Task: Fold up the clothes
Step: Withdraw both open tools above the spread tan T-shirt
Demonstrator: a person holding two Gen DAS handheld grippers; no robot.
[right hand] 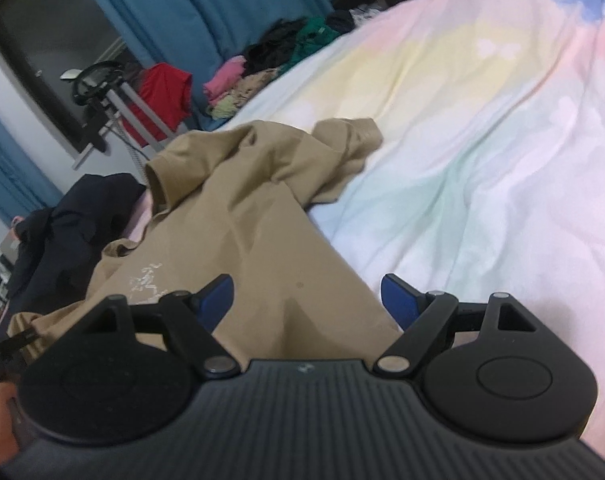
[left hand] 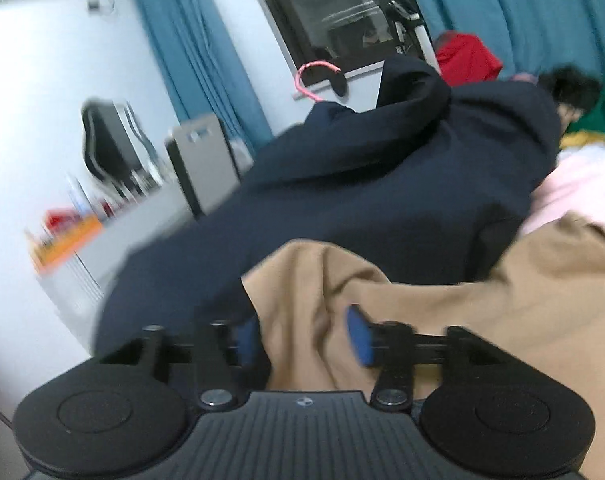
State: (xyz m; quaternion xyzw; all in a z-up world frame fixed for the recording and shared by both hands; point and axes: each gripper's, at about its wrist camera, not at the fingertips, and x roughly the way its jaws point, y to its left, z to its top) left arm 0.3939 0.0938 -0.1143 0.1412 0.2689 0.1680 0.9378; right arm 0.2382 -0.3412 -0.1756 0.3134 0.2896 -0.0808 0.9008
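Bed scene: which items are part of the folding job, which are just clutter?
In play:
- crumpled tan cotton T-shirt
- left gripper, open
- right gripper, open

Lying about:
- dark navy garment
- red garment
- mixed clothes pile
- pastel bedsheet

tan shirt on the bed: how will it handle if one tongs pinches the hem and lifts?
The tan shirt is creased and rumpled, so likely floppy: it should drape and trail. It looks thin, probably light. It lies on the soft bedsheet, so it may drag rather than slide.

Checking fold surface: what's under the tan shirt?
The tan shirt lies on the pastel bedsheet. Its left edge lies against the dark navy garment; any overlap is unclear. Anything else beneath is covered.
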